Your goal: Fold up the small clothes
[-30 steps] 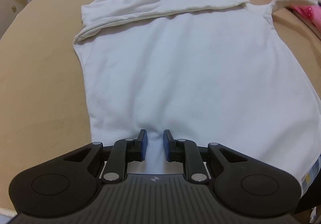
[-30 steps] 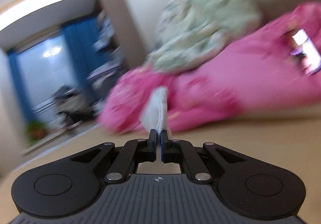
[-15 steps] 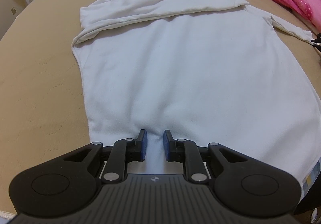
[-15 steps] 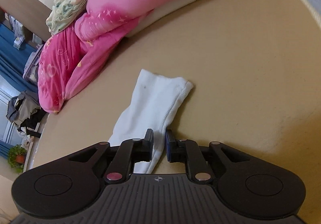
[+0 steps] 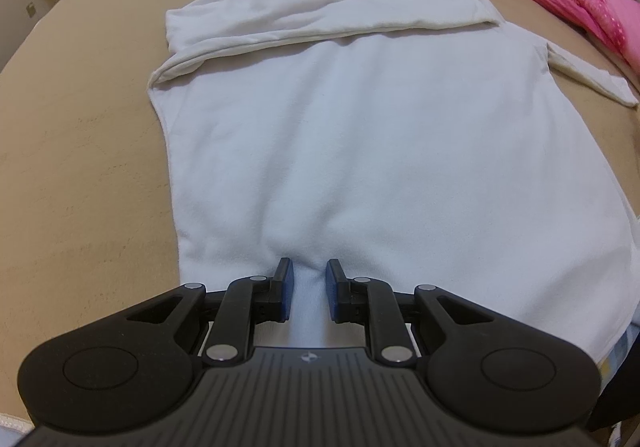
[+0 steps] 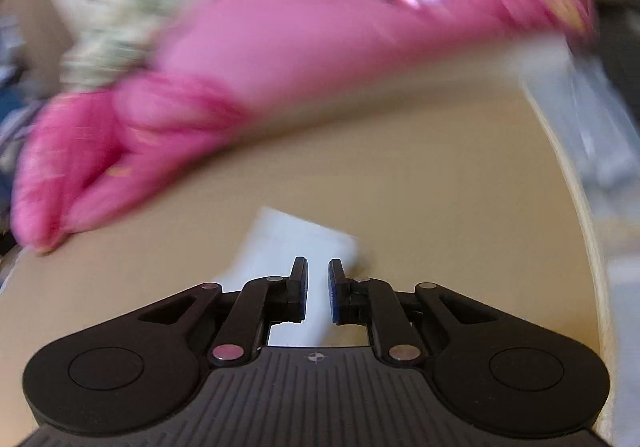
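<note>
The white long-sleeved shirt [image 5: 360,151] is spread on the tan mattress [image 5: 80,167] with only the left sleeve [image 5: 320,23] folded across — the right sleeve [image 6: 296,243] and body folds are left, and the left gripper [image 5: 308,279] and right gripper [image 6: 318,281] are both seen released, nothing pinched.

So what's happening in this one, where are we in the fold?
A person with a gripper in each hand is folding a white shirt spread flat on a tan bed. One sleeve is already folded across the top. The left gripper is open at the hem, with cloth between its fingers. The right gripper is open over the other sleeve, which lies flat out to the side, not yet folded in. That view is blurred by motion.
</note>
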Tool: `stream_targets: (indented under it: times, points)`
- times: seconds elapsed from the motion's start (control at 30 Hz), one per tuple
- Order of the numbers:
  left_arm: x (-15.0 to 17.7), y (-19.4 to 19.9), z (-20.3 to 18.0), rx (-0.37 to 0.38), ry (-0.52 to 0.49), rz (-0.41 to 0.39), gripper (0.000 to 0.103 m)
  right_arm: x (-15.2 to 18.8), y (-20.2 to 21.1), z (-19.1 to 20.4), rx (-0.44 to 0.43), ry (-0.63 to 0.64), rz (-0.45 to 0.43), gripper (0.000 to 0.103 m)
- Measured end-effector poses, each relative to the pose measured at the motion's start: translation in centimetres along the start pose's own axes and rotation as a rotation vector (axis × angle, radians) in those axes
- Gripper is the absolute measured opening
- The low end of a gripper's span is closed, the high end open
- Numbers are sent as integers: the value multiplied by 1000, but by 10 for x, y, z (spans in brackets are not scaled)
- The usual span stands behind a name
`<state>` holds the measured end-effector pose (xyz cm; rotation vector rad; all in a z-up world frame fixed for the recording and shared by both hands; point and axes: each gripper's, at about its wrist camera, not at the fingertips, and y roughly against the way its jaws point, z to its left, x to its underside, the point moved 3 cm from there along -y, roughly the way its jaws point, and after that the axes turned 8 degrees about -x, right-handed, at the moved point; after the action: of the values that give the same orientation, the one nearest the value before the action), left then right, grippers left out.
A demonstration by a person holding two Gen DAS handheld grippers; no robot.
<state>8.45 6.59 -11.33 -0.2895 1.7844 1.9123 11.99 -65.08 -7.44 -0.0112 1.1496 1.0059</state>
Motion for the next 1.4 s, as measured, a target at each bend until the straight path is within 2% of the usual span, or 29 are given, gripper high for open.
stream_targets:
  times: [0.03,0.1,0.13,0.2,0.27,0.33,0.37,0.5,0.57,0.6,0.63,0.73,0.77,0.83,0.87,0.9,0.93,0.97,1.0,1.03,1.07,1.13,1.17,1.2,1.3,1.4]
  points:
    - [-1,0,1,1,3,-1,19,5,13,22,-88,51,9,13]
    - [-4,2,3,2,21,-8,20,27,45,74,-322,133,80,13]
    - [-6,4,4,2,32,-18,20,45,63,98,-446,151,143,13]
    - [-11,11,10,-13,64,-54,20,84,91,133,-633,144,284,14]
    - [-18,19,21,-20,120,-99,20,131,110,161,-751,133,445,21]
    - [-24,26,33,-16,181,-128,20,184,122,186,-804,144,589,33]
    - [-27,29,41,-20,211,-142,20,206,124,196,-802,159,641,34]
    - [-38,46,82,-86,360,-203,20,260,117,216,-685,120,724,40]
    - [-43,56,108,-150,453,-234,20,270,115,223,-629,98,688,38]
    - [-44,60,121,-197,500,-249,20,272,117,228,-604,98,657,33]
    - [-45,64,133,-256,540,-259,20,274,123,235,-589,108,631,7]
    - [-43,72,168,-468,645,-251,20,284,158,270,-538,233,476,5]
    - [-40,74,178,-517,682,-242,20,292,177,291,-547,279,423,4]
    - [-31,79,204,-593,778,-224,20,316,209,335,-631,316,404,4]
    - [-27,81,215,-614,818,-215,20,335,231,361,-716,336,419,4]
    - [-21,83,227,-629,865,-203,20,362,265,393,-880,362,474,4]
    - [-15,84,240,-637,917,-189,20,386,295,416,-1052,377,567,6]
    - [-9,86,251,-636,960,-178,20,416,331,438,-1276,374,770,9]
    - [-3,87,262,-629,1005,-165,20,440,357,452,-1419,364,978,9]
    - [2,88,273,-613,1040,-152,20,458,380,458,-1483,367,1107,9]
    - [7,87,281,-589,1070,-139,20,469,398,458,-1483,401,1136,10]
    - [18,86,292,-531,1116,-115,20,475,416,448,-1437,492,1144,20]
    - [20,82,298,-482,1142,-98,20,471,415,441,-1422,515,1160,20]
    - [22,76,301,-434,1165,-77,20,460,412,428,-1397,562,1140,20]
    - [30,55,318,-266,1255,-6,20,406,392,384,-1314,769,964,20]
    - [43,32,336,-123,1350,53,21,340,363,318,-1195,875,839,24]
